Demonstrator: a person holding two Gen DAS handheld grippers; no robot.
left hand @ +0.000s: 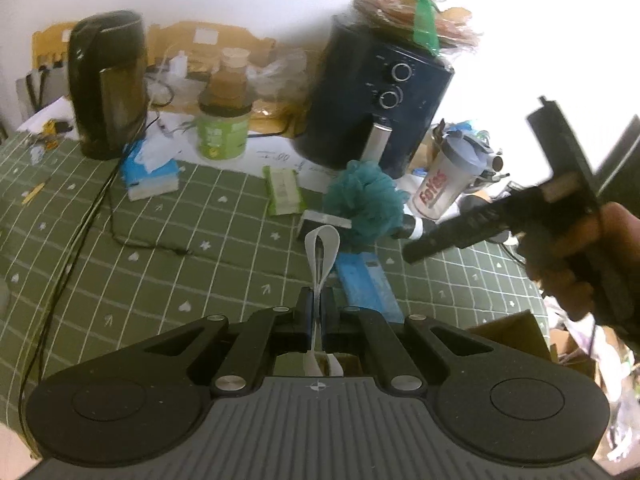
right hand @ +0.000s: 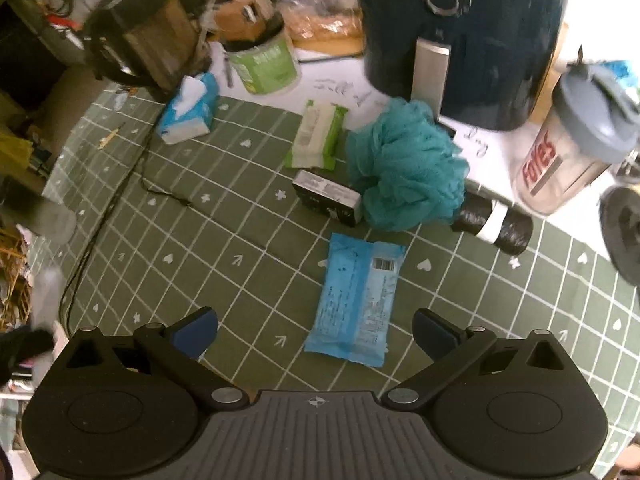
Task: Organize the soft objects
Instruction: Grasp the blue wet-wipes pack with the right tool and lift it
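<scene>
The flat blue plastic wipes packet point(right hand: 354, 304) lies on the green grid-patterned tablecloth point(right hand: 160, 248), straight ahead between the spread jaws of the right gripper point(right hand: 316, 330), its long axis running away from them. The left gripper point(left hand: 318, 312), farther off, pinches a white ribbon loop point(left hand: 321, 252).

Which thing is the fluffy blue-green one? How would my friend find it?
Look for the big dark air fryer at the back of the green checked table mat. Right in front of its silver handle sits the bath pouf, beside a small black box. It is the only teal, ruffled, net-like ball; its neighbours are flat packets or hard things.
</scene>
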